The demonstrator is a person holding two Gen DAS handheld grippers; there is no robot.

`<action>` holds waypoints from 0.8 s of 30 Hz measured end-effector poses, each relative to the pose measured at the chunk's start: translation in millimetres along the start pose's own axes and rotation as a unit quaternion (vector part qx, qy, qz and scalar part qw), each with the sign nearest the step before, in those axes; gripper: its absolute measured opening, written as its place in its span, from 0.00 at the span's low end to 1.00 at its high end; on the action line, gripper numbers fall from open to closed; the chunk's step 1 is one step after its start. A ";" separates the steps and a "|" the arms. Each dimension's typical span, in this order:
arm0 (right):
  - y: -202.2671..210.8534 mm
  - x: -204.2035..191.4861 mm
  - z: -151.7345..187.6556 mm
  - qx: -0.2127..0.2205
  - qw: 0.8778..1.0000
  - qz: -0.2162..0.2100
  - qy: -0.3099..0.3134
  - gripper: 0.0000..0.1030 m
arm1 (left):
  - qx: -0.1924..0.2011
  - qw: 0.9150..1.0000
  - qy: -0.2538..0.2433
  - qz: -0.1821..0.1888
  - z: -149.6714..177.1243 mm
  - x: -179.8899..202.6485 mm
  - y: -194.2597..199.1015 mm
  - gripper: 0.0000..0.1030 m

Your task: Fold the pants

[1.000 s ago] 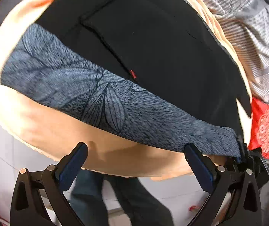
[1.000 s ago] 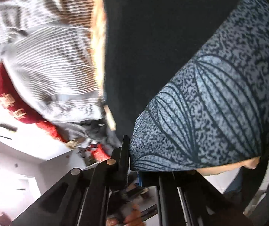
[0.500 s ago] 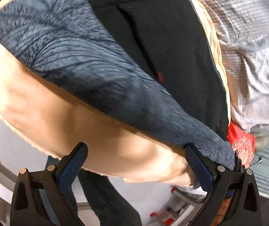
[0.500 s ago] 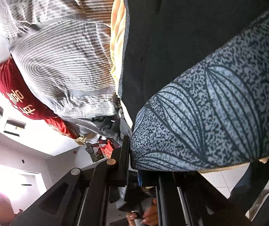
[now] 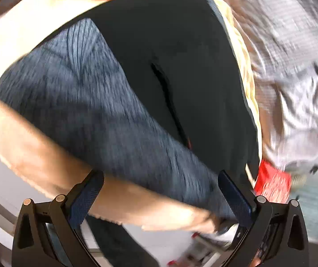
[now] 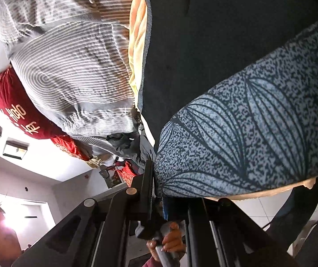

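The pants are grey-blue with a dark leaf print. They lie as a long strip across a black cloth on the bed. My left gripper hovers open over the near edge of the strip, its blue pads wide apart and nothing pinched between them. This view is blurred. In the right wrist view the pants fill the right side. My right gripper is shut on the pants' narrow end, where the fabric bunches into the jaws.
A peach sheet covers the bed under the black cloth. A grey striped quilt and a red cushion lie beyond it. A hand grips a grey handle below my right gripper. White floor tiles show past the bed edge.
The left gripper has slid along the pants and rolled, so the strip now looks larger and steeper. The right gripper keeps its grip on the end and has barely moved.
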State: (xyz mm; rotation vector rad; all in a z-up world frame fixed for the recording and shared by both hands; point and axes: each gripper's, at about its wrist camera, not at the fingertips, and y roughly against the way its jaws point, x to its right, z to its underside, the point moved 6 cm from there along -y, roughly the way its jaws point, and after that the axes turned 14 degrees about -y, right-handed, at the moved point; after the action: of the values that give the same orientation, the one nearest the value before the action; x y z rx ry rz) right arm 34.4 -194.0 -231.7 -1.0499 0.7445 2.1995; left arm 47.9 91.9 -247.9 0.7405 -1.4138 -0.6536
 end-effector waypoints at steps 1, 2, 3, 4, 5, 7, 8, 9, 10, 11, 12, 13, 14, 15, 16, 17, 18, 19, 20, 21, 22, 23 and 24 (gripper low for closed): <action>-0.1 0.7 -0.5 0.000 1.000 -0.002 -0.002 0.08 | 0.012 1.000 0.003 0.000 -7.0 -2.0 -0.8 1.00; 0.0 1.2 -0.7 -0.001 1.000 -0.001 -0.002 0.08 | 0.019 1.000 0.004 -0.002 -10.6 -2.8 -0.3 1.00; 0.1 1.8 -0.5 -0.001 1.000 0.001 -0.001 0.08 | 0.023 1.000 0.003 -0.009 -14.5 -1.9 -0.6 1.00; 0.2 2.6 -0.5 -0.002 1.000 0.005 -0.001 0.08 | 0.026 0.999 0.000 -0.019 -17.6 -1.0 1.2 0.92; 0.6 3.3 -0.8 -0.001 1.000 0.012 0.001 0.08 | 0.023 0.999 -0.009 -0.034 -19.1 0.1 3.1 0.83; 0.6 2.7 -1.3 0.002 1.000 0.024 0.006 0.08 | 0.000 0.998 -0.027 -0.061 -18.4 -1.5 5.2 0.38; 0.9 1.0 -1.4 0.005 0.999 0.034 0.011 0.08 | 0.023 0.998 -0.033 -0.054 -21.2 -1.5 8.4 0.30; 1.1 -1.9 -1.5 0.010 0.999 0.045 0.018 0.08 | 0.050 0.997 -0.037 -0.045 -24.3 0.7 13.0 0.21; 1.0 -4.0 -1.7 0.013 0.998 0.053 0.023 0.08 | 0.052 0.997 -0.042 -0.047 -25.6 3.0 20.1 0.19; 0.6 -9.4 -1.4 0.016 0.997 0.066 0.035 0.08 | 0.055 0.996 -0.051 -0.048 -27.7 7.7 27.3 0.19; 0.6 -14.8 -1.2 0.018 0.996 0.073 0.045 0.08 | 0.057 0.995 -0.058 -0.050 -29.1 12.2 31.5 0.19; 0.5 -21.9 -1.1 0.019 0.995 0.077 0.057 0.08 | 0.058 0.995 -0.070 -0.051 -32.1 21.2 36.9 0.19; 0.6 -34.3 -2.0 0.020 0.994 0.078 0.072 0.08 | 0.060 0.994 -0.080 -0.052 -35.2 29.0 41.9 0.19; 0.6 -43.5 -3.5 0.021 0.994 0.077 0.081 0.08 | 0.062 0.992 -0.091 -0.055 -39.7 37.2 46.9 0.19; 0.6 -51.6 -6.0 0.021 0.993 0.078 0.087 0.08 | 0.064 0.991 -0.103 -0.057 -45.8 47.7 51.9 0.19; 0.5 -59.5 -9.6 0.019 0.992 0.080 0.094 0.08 | 0.067 0.990 -0.113 -0.059 -53.2 57.9 56.3 0.19; -0.3 -67.8 -13.5 0.017 0.992 0.082 0.100 0.08 | 0.069 0.989 -0.117 -0.059 -59.1 64.7 59.3 0.19; -2.6 -80.5 -20.8 0.012 0.991 0.085 0.107 0.08 | 0.074 0.988 -0.121 -0.056 -69.6 74.9 61.8 0.19; -4.8 -91.1 -27.9 0.007 0.990 0.087 0.112 0.08 | 0.079 0.988 -0.123 -0.055 -80.0 83.1 63.2 0.19; -8.1 -100.9 -35.9 0.000 0.989 0.092 0.117 0.08 | 0.086 0.987 -0.126 -0.056 -91.9 91.7 63.9 0.19; -12.9 -111.1 -45.2 -0.008 0.988 0.097 0.122 0.08 | 0.092 0.986 -0.127 -0.059 -106.6 99.8 62.9 0.19; -17.9 -119.0 -53.4 -0.016 0.987 0.101 0.125 0.08 | 0.096 0.985 -0.125 -0.067 -122.4 106.3 59.5 0.19; -24.2 -126.8 -62.4 -0.024 0.986 0.106 0.126 0.08 | 0.101 0.984 -0.125 -0.074 -137.6 111.1 55.0 0.19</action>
State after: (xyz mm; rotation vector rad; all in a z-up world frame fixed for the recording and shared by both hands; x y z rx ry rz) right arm 147.6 -254.1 -167.4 -1.3456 0.9554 2.2966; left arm 190.1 48.4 -137.4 0.9563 -1.6843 -0.7443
